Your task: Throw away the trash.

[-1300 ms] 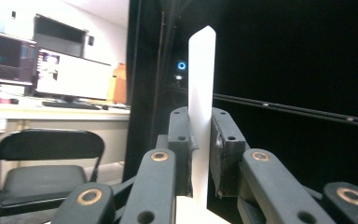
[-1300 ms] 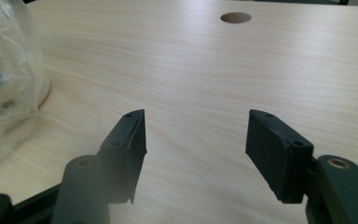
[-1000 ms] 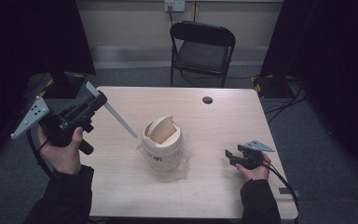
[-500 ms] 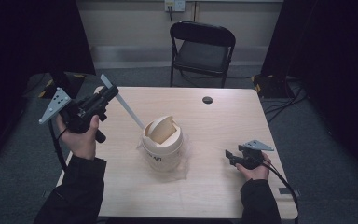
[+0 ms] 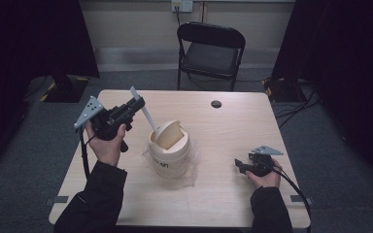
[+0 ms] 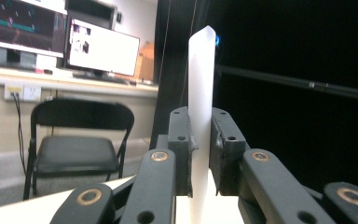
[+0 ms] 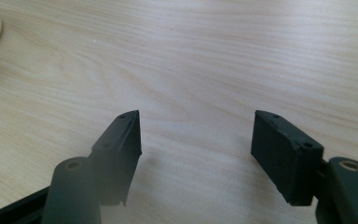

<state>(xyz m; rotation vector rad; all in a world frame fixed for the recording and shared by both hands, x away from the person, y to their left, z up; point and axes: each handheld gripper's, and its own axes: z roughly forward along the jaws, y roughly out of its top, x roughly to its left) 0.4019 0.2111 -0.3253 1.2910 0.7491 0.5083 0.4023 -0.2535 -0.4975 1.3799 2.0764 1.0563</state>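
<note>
A cream bin (image 5: 169,151) with a swing lid stands at the middle of the wooden table (image 5: 223,131), with clear plastic bunched around its base. My left gripper (image 5: 137,103) is raised just left of the bin and is shut on a long white strip (image 5: 147,118). The strip's lower end reaches down to the bin's lid. In the left gripper view the strip (image 6: 200,84) stands upright, pinched between the jaws of my left gripper (image 6: 200,133). My right gripper (image 5: 238,165) rests low at the table's right front. It is open over bare wood (image 7: 214,56), right gripper (image 7: 196,140) holding nothing.
A black folding chair (image 5: 210,51) stands behind the table's far edge. A round black cable hole (image 5: 216,103) sits near the table's back. Cables (image 5: 296,104) lie on the floor at right. Monitors (image 6: 102,46) stand on a shelf behind the chair.
My left gripper has moved right from the table's left edge toward the bin, carrying the white strip. The right gripper has stayed still.
</note>
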